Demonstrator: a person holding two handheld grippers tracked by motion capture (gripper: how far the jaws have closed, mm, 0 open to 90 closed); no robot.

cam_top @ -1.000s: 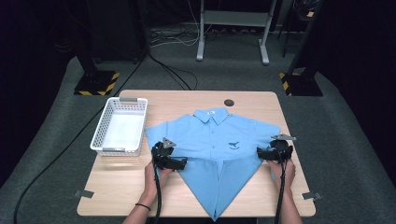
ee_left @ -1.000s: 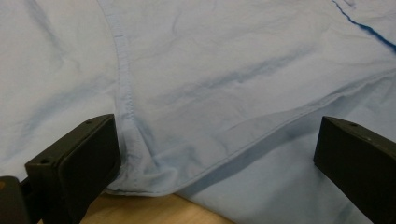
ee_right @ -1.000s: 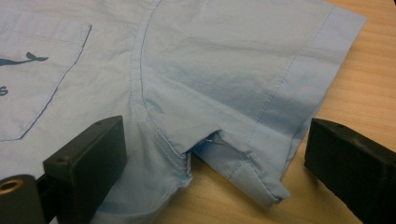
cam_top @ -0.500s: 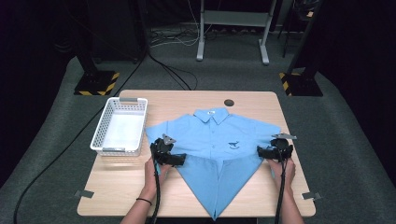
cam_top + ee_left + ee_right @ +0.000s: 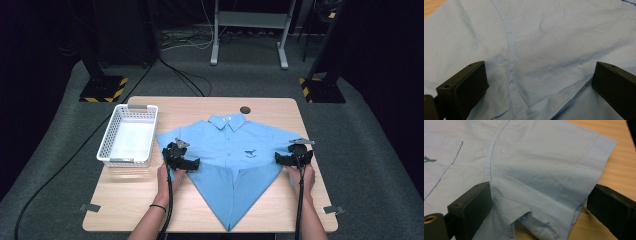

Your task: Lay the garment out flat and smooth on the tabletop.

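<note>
A light blue short-sleeved shirt [image 5: 232, 155] is lying front-up near the middle of a pale wood-grain table [image 5: 125, 200], collar toward the far edge, its lower sides folded inward so the hem end is tapering to a point at the near edge. The fabric is a thin woven cloth, lightly creased, with stitched seams showing in both gripper views. A small dark emblem [image 5: 248, 154] is sitting on the chest pocket, and a round label [image 5: 227, 118] is showing inside the collar; no writing on either can be read. The left gripper [image 5: 189, 164] is resting on the shirt by its left sleeve seam, and in the left gripper view its black, blocky jaws are standing wide apart over the cloth [image 5: 544, 50], gripping nothing. The right gripper [image 5: 286, 159] is sitting at the right sleeve; in the right gripper view its jaws are likewise spread, with the sleeve's hemmed cuff [image 5: 584, 177] lying between them, not clamped. A white plastic lattice basket [image 5: 111, 145], rectangular, is standing just left of the shirt. A dark round disc [image 5: 244, 110] is set near the table's far edge.
</note>
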